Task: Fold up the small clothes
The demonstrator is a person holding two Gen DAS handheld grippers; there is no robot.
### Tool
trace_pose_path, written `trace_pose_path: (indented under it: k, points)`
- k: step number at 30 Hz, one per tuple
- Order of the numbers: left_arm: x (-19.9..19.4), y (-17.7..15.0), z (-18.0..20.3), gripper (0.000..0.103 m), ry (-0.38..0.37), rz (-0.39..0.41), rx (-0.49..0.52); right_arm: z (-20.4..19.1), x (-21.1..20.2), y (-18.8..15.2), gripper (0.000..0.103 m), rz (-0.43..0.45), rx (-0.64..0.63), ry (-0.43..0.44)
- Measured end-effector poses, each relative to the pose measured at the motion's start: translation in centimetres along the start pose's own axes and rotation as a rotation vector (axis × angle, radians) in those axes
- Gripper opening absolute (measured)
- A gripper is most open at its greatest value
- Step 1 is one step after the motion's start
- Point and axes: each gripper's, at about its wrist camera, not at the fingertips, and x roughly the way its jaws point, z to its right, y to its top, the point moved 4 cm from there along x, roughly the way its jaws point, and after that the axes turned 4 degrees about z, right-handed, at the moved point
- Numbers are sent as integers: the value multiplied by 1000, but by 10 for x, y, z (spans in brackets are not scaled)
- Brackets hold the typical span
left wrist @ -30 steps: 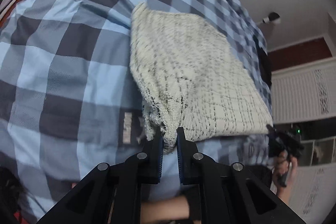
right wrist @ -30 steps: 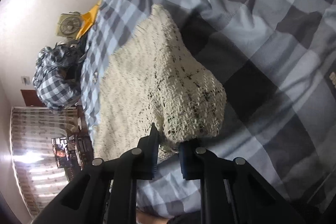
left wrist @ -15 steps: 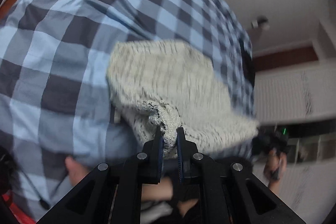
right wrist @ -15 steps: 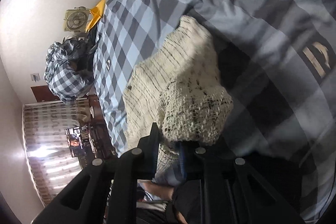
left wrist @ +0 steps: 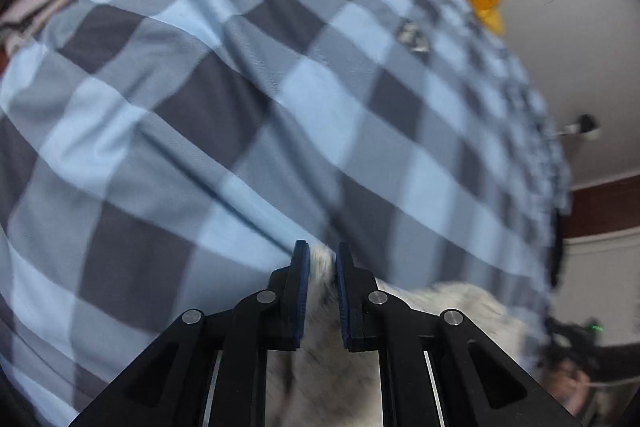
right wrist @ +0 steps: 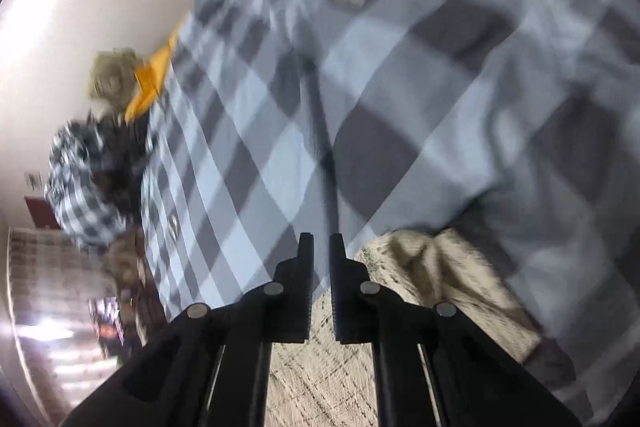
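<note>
Both tools had swung forward over the bed (left wrist: 224, 115) within a second, carrying the near edge of a cream knit garment (left wrist: 448, 307) with them; where the piece had lain spread across the checked bedcover a second earlier, it now showed only low in each wrist view, bunched beneath and behind the fingers. The left tool (left wrist: 322, 259) remained clamped on a tuft of the knit, pale fibres visible between its blue pads. The right tool (right wrist: 322, 251) stood with its fingers close together, the garment (right wrist: 432, 275) lying just beside and under them, though blur made it impossible to tell whether fabric was caught in the gap. An orange cloth (right wrist: 150, 87) and a checked bundle (right wrist: 86, 183) sat at the far end of the bed. The sweep suggested a fold in progress, the lifted edge being drawn over the rest and not yet laid down.
</note>
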Motion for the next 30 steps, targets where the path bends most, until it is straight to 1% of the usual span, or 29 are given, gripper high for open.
trace_pose_path:
  k: [1, 2, 3, 4, 5, 6, 7, 8, 10, 11, 13, 14, 16, 17, 19, 20, 21, 22, 23, 24, 25, 27, 28, 30]
  points:
    - [4, 3, -1, 12, 15, -9, 12, -3, -2, -3, 5, 6, -33, 0]
    - [6, 5, 0, 13, 26, -14, 37, -11, -8, -9, 10, 27, -110, -28]
    - [7, 7, 0, 18, 45, -21, 66, -15, -13, -13, 29, 45, -172, -58]
    - [6, 6, 0, 35, 80, -41, 98, -19, -19, -17, 43, 67, -236, -89]
    - [3, 6, -2, 51, 95, -50, 108, -19, -28, -23, 74, 101, -306, -123]
    - [-2, 5, -3, 88, 104, -45, 115, -19, -34, -24, 84, 126, -357, -142]
    - [-12, 4, -3, 103, 111, -13, 127, -14, -40, -23, 89, 135, -390, -160]
    - [-25, 3, -2, 103, 119, 24, 153, -9, -43, -23, 89, 133, -435, -195]
    - [-41, -2, 1, 103, 141, 45, 209, 2, -33, -22, 89, 70, -477, -246]
    - [-50, -7, 2, 103, 163, 51, 245, 8, -28, -18, 89, 39, -480, -253]
    - [-61, -19, 7, 103, 210, 56, 311, 14, -9, -22, 89, -50, -498, -264]
    - [-65, -30, 11, 103, 225, 49, 348, 12, -3, -21, 89, -67, -506, -270]
    - [-68, -51, 18, 103, 224, 34, 401, 7, 7, -22, 89, -81, -526, -275]
    - [-69, -61, 21, 103, 222, 30, 411, 4, 13, -22, 89, -90, -538, -273]
    - [-70, -78, 22, 103, 233, 39, 395, -1, 29, -22, 88, -110, -547, -271]
    - [-71, -85, 24, 103, 236, 52, 383, -1, 33, -23, 80, -112, -543, -268]
    - [-72, -91, 25, 103, 230, 69, 376, 0, 37, -24, 57, -106, -531, -263]
    - [-72, -96, 27, 103, 225, 80, 379, 4, 43, -25, 41, -112, -510, -270]
    - [-71, -102, 31, 103, 225, 90, 394, 8, 44, -30, 19, -129, -483, -254]
    - [-71, -106, 36, 103, 225, 106, 426, 9, 45, -33, 11, -133, -465, -231]
    - [-73, -108, 41, 103, 218, 130, 454, 6, 42, -35, 9, -115, -472, -224]
    - [-82, -110, 54, 103, 212, 212, 524, -8, 27, -38, 6, -44, -539, -223]
    - [-85, -109, 60, 103, 214, 236, 547, -16, 20, -38, 6, -16, -557, -209]
    - [-93, -106, 69, 103, 206, 281, 578, -33, -1, -37, 5, 42, -565, -145]
